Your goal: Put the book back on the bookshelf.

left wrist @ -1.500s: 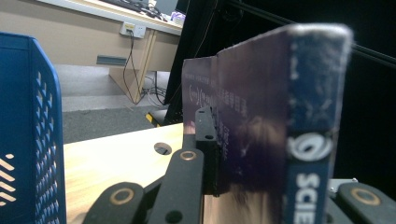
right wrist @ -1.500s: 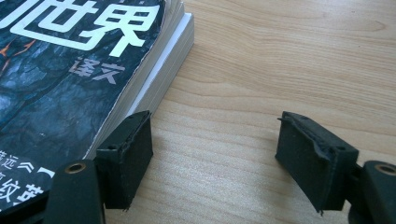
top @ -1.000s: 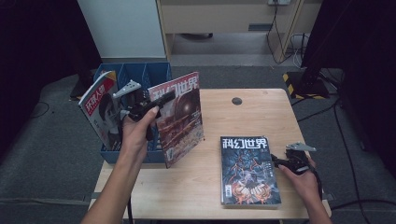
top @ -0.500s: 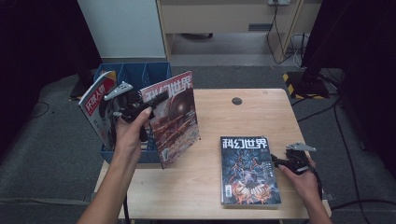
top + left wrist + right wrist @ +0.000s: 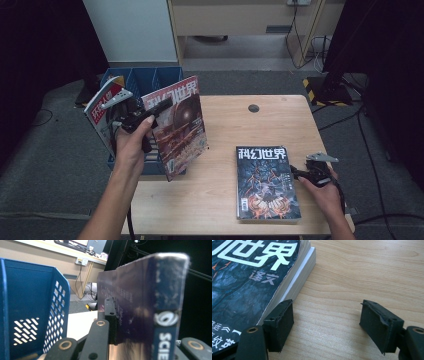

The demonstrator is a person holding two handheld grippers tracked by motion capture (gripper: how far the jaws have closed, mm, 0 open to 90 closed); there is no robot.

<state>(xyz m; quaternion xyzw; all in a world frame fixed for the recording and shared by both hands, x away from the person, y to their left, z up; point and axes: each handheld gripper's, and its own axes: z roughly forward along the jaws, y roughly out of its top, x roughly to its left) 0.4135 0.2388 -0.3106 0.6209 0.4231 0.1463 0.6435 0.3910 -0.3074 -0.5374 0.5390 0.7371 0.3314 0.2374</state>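
Observation:
My left gripper (image 5: 161, 107) is shut on a red-covered magazine (image 5: 179, 125), which it holds upright in the air at the table's left edge. In the left gripper view its jaws pinch the magazine's (image 5: 140, 297) edge, with the blue file box (image 5: 32, 302) just to the left. A dark-covered magazine (image 5: 265, 182) lies flat on the wooden table (image 5: 235, 120) at the front right. My right gripper (image 5: 296, 173) rests at that magazine's right edge. Its jaws (image 5: 327, 325) stand open on the bare wood, the left pad beside the stacked pages (image 5: 294, 287).
The blue file box (image 5: 145, 79) with dividers stands off the table's left side, and another red-and-white magazine (image 5: 102, 107) leans in it. A round cable hole (image 5: 253, 108) sits at the table's back. Dark curtains and cables surround the table.
My left hand has carried the red magazine to the left, closer over the blue box. The right gripper and the dark magazine have stayed put.

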